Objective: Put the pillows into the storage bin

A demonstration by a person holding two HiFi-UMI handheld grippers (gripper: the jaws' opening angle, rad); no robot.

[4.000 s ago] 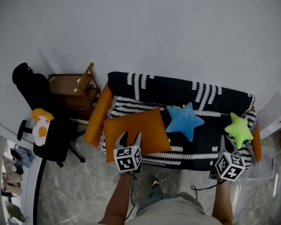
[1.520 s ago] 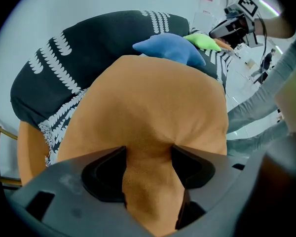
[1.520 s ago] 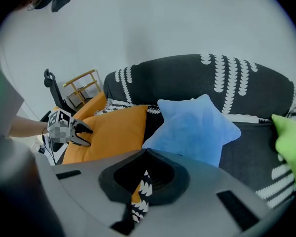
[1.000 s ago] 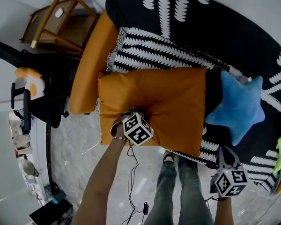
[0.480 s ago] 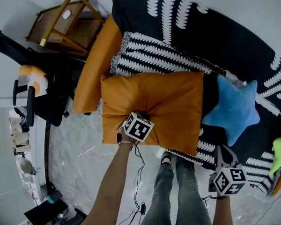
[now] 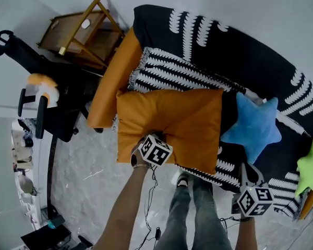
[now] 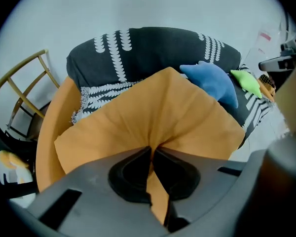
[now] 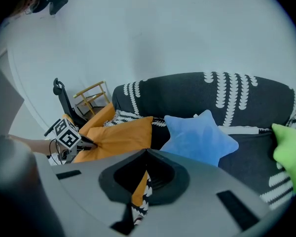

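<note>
A big orange pillow [image 6: 172, 119] lies on the front of the sofa seat. My left gripper [image 6: 157, 137] is shut on its near edge. In the left gripper view the orange fabric [image 7: 158, 112] puckers into the closed left gripper [image 7: 151, 150]. A blue star pillow [image 6: 253, 126] lies to the right of it, and a green star pillow [image 6: 309, 168] lies at the far right. My right gripper [image 6: 249, 171] hangs over the sofa's front edge with its jaws together and nothing in them. From the right gripper [image 8: 145, 153] I see the blue star [image 8: 200, 137]. No storage bin shows.
The sofa [image 6: 240, 51] has a black-and-white patterned throw and an orange armrest [image 6: 112, 82] on the left. A wooden chair [image 6: 83, 30] and a black office chair [image 6: 47, 113] stand left of it. The person's legs [image 6: 198, 212] stand on grey marble floor.
The left gripper has pinched the orange pillow's near edge, and the fabric now bunches at its jaws. Both grippers have risen a little. The right gripper stays shut and empty.
</note>
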